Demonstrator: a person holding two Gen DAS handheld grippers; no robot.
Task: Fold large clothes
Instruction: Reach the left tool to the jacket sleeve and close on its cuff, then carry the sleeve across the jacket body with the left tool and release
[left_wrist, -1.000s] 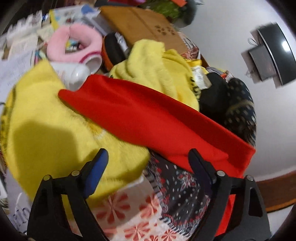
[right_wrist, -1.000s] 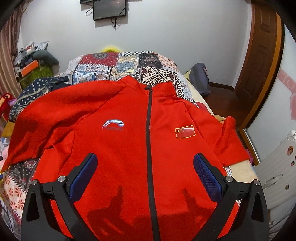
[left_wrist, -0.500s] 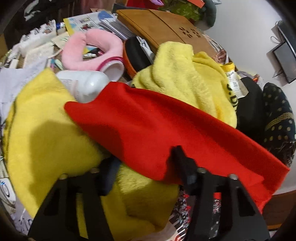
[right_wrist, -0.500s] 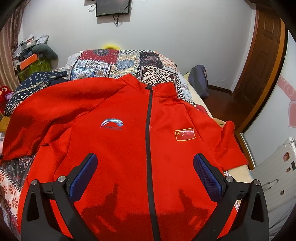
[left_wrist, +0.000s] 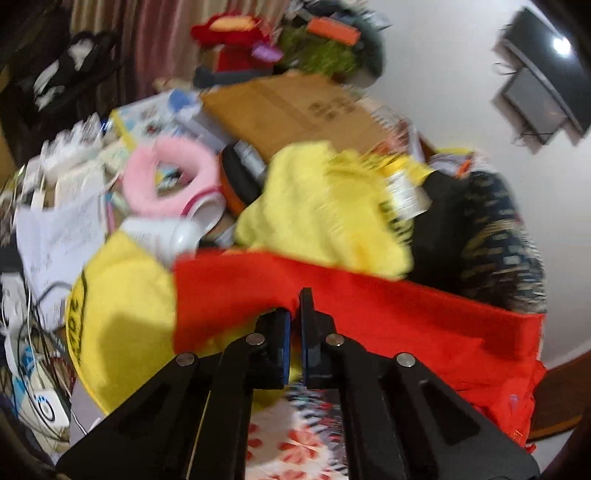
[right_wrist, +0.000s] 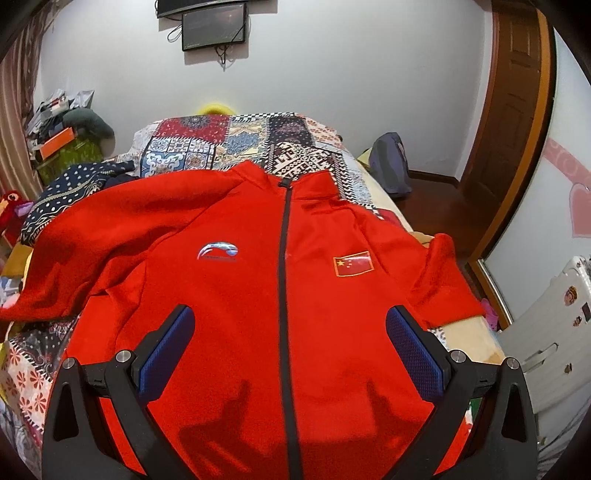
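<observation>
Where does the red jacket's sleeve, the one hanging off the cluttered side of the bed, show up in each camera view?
Left wrist view: the red sleeve crosses the middle, its edge pinched in the left gripper.
Right wrist view: the same sleeve runs to the left edge.
Shared landmark: the navy dotted cloth beside it.

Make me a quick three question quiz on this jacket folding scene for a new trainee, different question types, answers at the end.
1. True or false: the left claw is shut on the red jacket's sleeve.
2. Multiple choice: the right claw is A) shut on the zipper, B) open above the red jacket, C) gripping the patchwork bedspread.
3. Fill in: the jacket's zipper is ____.

Key: 1 true; 2 B; 3 closed.
</observation>
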